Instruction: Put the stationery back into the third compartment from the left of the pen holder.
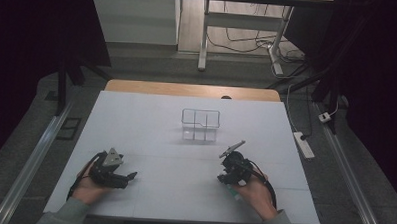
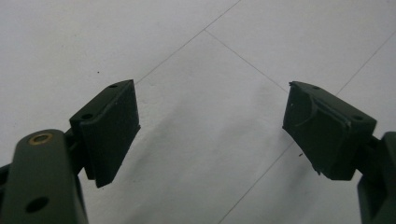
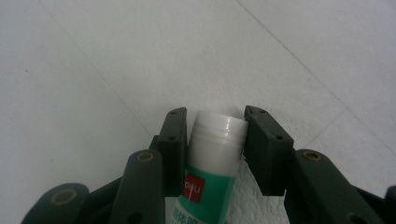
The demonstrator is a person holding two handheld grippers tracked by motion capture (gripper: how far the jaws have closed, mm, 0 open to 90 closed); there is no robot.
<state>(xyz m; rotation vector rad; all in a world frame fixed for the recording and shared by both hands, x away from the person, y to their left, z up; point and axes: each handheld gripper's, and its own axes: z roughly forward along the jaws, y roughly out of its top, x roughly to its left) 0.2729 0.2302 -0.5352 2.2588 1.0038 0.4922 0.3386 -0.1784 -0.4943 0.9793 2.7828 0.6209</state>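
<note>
White counter (image 1: 185, 161) carries a wire basket (image 1: 200, 125); up close, the right tool (image 3: 217, 135) clamps a glue stick (image 3: 212, 163), while the left tool (image 2: 210, 130) gapes apart.

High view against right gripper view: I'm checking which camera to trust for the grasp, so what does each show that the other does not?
The high view alone shows the clear divided organizer, the left gripper and both hands. The right gripper view alone shows the glue stick, white cap and green label, pinched between the jaws. Both show the right gripper and the white table.
</note>
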